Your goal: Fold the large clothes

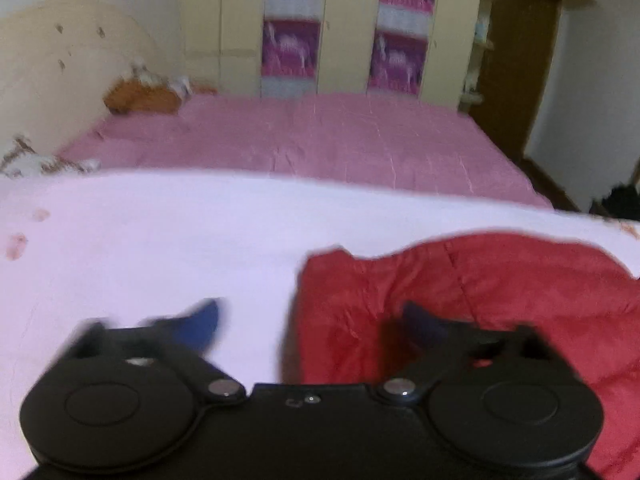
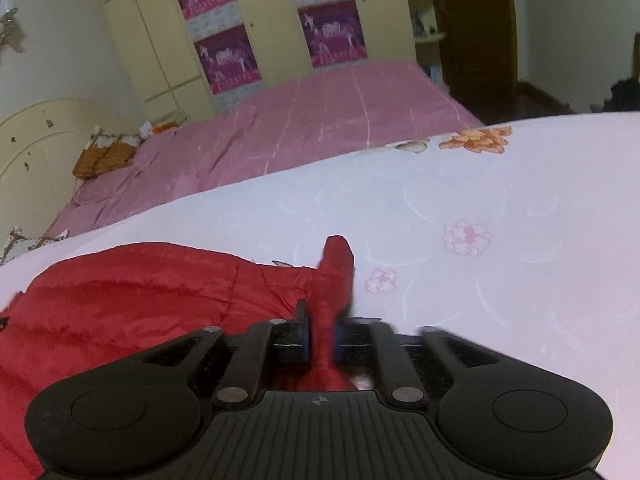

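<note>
A red padded jacket (image 1: pixel 480 288) lies crumpled on a white flowered sheet (image 1: pixel 160 240) spread over the bed. My left gripper (image 1: pixel 312 320) stands open, low over the jacket's left edge. One blue-padded finger is above the sheet and the other above the red cloth, with nothing pinched. In the right wrist view the jacket (image 2: pixel 140 292) fills the lower left. My right gripper (image 2: pixel 322 336) has its blue pads close together on a raised fold of red fabric (image 2: pixel 336 264), which sticks up past the fingertips.
Beyond the white sheet (image 2: pixel 480 200) lies a pink bedspread (image 1: pixel 320 140). A cream wardrobe (image 1: pixel 348 28) with purple panels stands behind it. A cream headboard (image 1: pixel 60 60) and an orange pillow (image 1: pixel 140 98) are at the left, a brown door (image 1: pixel 516 60) at the right.
</note>
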`<state>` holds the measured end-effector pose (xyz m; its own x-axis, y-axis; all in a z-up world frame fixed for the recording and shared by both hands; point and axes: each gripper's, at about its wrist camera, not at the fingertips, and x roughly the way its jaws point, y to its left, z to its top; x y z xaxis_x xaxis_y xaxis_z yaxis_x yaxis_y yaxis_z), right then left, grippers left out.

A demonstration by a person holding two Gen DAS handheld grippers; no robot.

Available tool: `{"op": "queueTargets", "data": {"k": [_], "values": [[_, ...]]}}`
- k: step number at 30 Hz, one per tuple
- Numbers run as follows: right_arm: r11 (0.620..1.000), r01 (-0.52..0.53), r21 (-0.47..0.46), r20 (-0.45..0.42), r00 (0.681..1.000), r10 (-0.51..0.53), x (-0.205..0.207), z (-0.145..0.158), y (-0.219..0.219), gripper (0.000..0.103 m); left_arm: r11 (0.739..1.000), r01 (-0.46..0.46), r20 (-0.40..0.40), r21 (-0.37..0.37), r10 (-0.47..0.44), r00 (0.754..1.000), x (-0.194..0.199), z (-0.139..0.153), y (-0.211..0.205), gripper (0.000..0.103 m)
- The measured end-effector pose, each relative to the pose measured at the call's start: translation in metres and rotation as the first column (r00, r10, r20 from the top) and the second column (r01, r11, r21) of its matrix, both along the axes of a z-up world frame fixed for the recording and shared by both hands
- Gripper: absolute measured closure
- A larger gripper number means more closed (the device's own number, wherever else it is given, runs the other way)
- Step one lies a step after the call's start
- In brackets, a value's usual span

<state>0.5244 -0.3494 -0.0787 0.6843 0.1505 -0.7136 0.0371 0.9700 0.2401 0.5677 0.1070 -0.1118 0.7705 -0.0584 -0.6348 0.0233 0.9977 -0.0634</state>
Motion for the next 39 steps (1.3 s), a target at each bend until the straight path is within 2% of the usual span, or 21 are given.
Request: {"op": "queueTargets", "data": {"k": [1, 4, 5, 6, 8, 12, 15, 18, 21, 23, 25, 27, 29, 31, 32, 33, 34, 37, 39], "values": [[1.0, -0.004, -0.024, 0.037, 0.999, 0.005, -0.006, 0.008, -0.002, 0.017, 1.0, 0.011, 0.006, -0.028, -0.01, 1.0, -0.006, 0.007, 0.006, 0.009], [1.0, -0.006, 0.012, 0.038, 0.999, 0.006, -0.021, 0.021, -0.016, 0.02, 0.998, -0.016, 0.011, -0.067, 0.016, 1.0, -0.028, 0.026, 0.018, 0.016], [1.0, -0.013, 0.013, 0.048, 0.999, 0.012, -0.028, 0.026, -0.018, 0.034, 0.995, -0.001, 0.032, -0.1, 0.004, 0.999, -0.04, 0.033, 0.02, 0.019], [0.999, -0.025, 0.026, 0.063, 0.998, 0.023, -0.035, 0.032, -0.018, 0.042, 0.992, 0.005, 0.045, -0.123, 0.001, 0.999, -0.051, 0.04, 0.02, 0.02], [0.998, -0.05, 0.047, 0.097, 0.994, 0.045, -0.053, 0.043, -0.016, 0.048, 0.988, 0.049, 0.072, -0.143, -0.039, 0.997, -0.077, 0.05, 0.011, 0.02], [0.987, -0.148, 0.066, 0.149, 0.979, 0.137, -0.086, 0.057, 0.008, 0.048, 0.986, 0.138, 0.076, -0.094, -0.131, 0.988, -0.099, 0.049, -0.03, 0.021], [0.97, -0.242, 0.019, 0.131, 0.962, 0.238, -0.097, 0.05, 0.039, 0.048, 0.978, 0.204, 0.017, -0.036, -0.204, 0.979, -0.098, 0.031, -0.062, 0.027], [0.956, -0.291, -0.024, 0.089, 0.952, 0.292, -0.102, 0.033, 0.061, 0.048, 0.98, 0.197, -0.023, 0.004, -0.197, 0.98, -0.092, 0.012, -0.076, 0.024], [0.96, -0.258, -0.112, 0.059, 0.962, 0.266, -0.102, 0.011, 0.063, 0.048, 0.984, 0.167, -0.017, 0.057, -0.166, 0.986, -0.089, 0.0, -0.076, 0.017], [0.97, -0.21, -0.124, 0.057, 0.974, 0.219, -0.1, 0.004, 0.054, 0.048, 0.985, 0.148, -0.017, 0.087, -0.147, 0.989, -0.087, -0.001, -0.07, 0.013], [0.974, -0.198, -0.113, 0.054, 0.977, 0.205, -0.102, 0.003, 0.049, 0.048, 0.983, 0.13, -0.013, 0.129, -0.129, 0.992, -0.089, 0.0, -0.067, 0.012], [0.977, -0.164, -0.139, 0.07, 0.982, 0.175, -0.108, 0.011, 0.046, 0.048, 0.986, 0.102, -0.011, 0.129, -0.101, 0.995, -0.094, 0.006, -0.058, 0.01], [0.988, -0.117, -0.102, 0.085, 0.988, 0.125, -0.118, 0.02, 0.034, 0.048, 0.995, 0.052, 0.002, 0.089, -0.052, 0.999, -0.105, 0.013, -0.042, 0.008], [0.999, -0.042, -0.013, 0.064, 0.997, 0.043, -0.129, 0.026, 0.014, 0.048, 0.999, 0.001, 0.004, 0.054, -0.001, 1.0, -0.12, 0.019, -0.026, 0.008], [0.999, -0.004, 0.05, 0.053, 0.999, 0.001, -0.137, 0.028, 0.001, 0.041, 0.999, -0.03, 0.012, 0.031, 0.03, 0.999, -0.131, 0.023, -0.017, 0.008], [0.994, 0.032, 0.103, 0.043, 0.998, -0.037, -0.146, 0.03, -0.009, 0.028, 0.998, -0.056, 0.015, 0.003, 0.056, 0.998, -0.14, 0.026, -0.01, 0.008], [0.985, 0.069, 0.158, 0.037, 0.996, -0.075, -0.157, 0.029, -0.019, 0.026, 0.996, -0.083, 0.018, -0.043, 0.083, 0.996, -0.151, 0.029, -0.002, 0.008], [0.933, 0.147, 0.327, -0.004, 0.988, -0.155, -0.188, 0.025, -0.043, 0.027, 0.965, -0.161, 0.008, -0.209, 0.167, 0.986, -0.18, 0.032, 0.023, 0.01], [0.886, 0.193, 0.422, -0.032, 0.98, -0.199, -0.208, 0.02, -0.052, 0.027, 0.916, -0.197, -0.02, -0.351, 0.203, 0.979, -0.195, 0.025, 0.034, 0.012]]}}
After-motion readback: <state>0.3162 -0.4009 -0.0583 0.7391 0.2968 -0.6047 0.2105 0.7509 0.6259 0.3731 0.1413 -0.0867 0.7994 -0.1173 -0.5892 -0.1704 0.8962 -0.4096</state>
